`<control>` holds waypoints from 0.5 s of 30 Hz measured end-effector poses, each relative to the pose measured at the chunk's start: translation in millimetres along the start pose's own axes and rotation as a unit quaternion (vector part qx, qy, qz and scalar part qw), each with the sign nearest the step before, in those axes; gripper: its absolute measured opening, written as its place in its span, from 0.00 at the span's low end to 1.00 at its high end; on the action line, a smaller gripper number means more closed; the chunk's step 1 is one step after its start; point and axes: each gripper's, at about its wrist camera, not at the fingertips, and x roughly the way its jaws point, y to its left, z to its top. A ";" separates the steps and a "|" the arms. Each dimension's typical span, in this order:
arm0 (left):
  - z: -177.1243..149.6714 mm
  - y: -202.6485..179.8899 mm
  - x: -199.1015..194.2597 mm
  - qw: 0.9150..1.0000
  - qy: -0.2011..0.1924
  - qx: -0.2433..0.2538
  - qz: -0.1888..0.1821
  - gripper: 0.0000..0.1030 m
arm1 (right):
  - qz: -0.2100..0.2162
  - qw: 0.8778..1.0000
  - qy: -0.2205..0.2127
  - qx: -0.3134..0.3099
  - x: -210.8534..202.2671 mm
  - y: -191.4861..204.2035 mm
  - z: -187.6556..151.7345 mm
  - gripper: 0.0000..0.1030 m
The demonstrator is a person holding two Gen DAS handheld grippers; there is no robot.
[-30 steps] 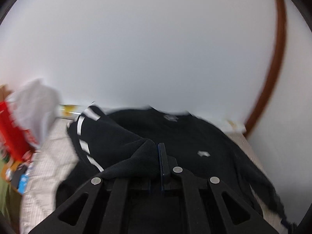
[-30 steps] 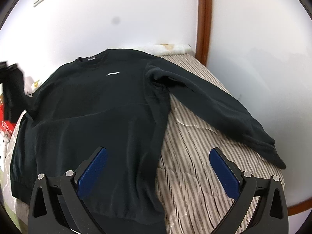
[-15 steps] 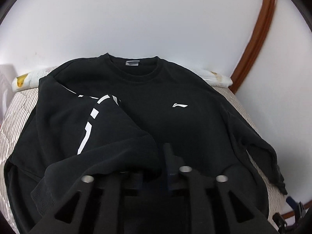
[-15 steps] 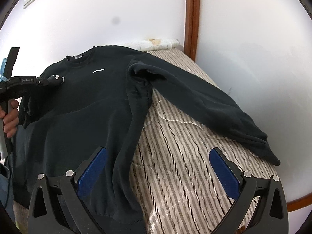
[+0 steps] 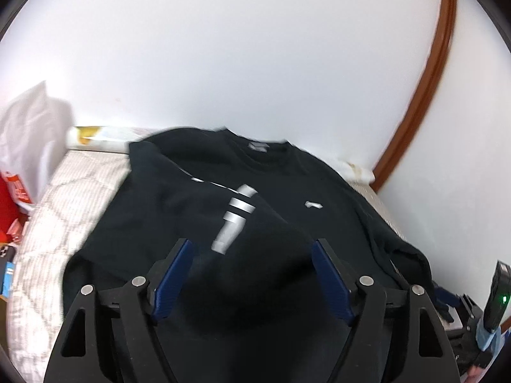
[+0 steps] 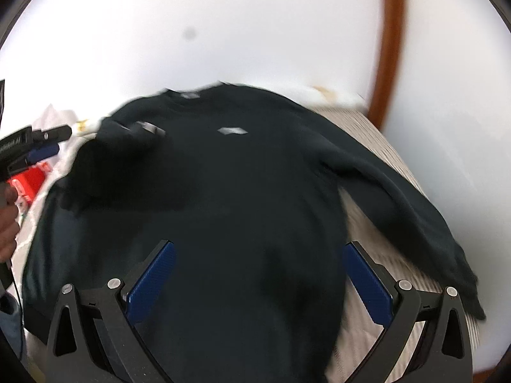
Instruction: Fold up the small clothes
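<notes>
A black sweatshirt (image 5: 319, 239) lies flat on a striped bed (image 5: 64, 210), collar toward the wall. Its white-striped sleeve (image 5: 236, 217) is folded across the chest. My left gripper (image 5: 252, 274) hovers over the sleeve's cuff; its jaws are opening, the cuff lies loose between the blue pads (image 5: 172, 274) and neither pad presses on it. My right gripper (image 6: 260, 282) stands open above the sweatshirt's body (image 6: 255, 207) with nothing in its grip. The other sleeve (image 6: 408, 204) stretches out to the right over the bed (image 6: 364, 233). The left gripper (image 6: 38, 146) shows at the left edge of the right wrist view.
A white wall runs behind the bed, with a brown wooden trim (image 5: 424, 95) at the right. A white plastic bag (image 5: 28, 134) and a red box (image 5: 9, 198) sit beyond the bed's left side. A hand (image 6: 6, 223) holds the left gripper.
My left gripper, shut on the striped sleeve's cuff a second ago, has opened and let it go onto the chest. My right gripper has shifted left, from above the bed to over the sweatshirt's body.
</notes>
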 end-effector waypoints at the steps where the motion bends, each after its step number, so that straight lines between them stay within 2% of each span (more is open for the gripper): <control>1: 0.6 8.6 -2.2 1.000 -0.005 -0.004 0.009 0.77 | 0.006 1.000 -0.005 -0.006 0.7 9.0 5.4 1.00; 5: 1.9 47.8 -0.1 0.997 -0.014 -0.006 0.077 0.78 | 0.050 0.998 -0.026 -0.037 7.0 55.8 29.1 1.00; 8: 0.5 71.3 10.2 0.994 -0.018 -0.012 0.110 0.78 | 0.073 0.995 -0.028 -0.060 17.5 90.3 42.2 1.00; 15: -13.0 109.3 34.1 0.991 0.001 -0.045 0.123 0.78 | 0.134 0.984 -0.017 -0.113 44.2 157.5 43.8 1.00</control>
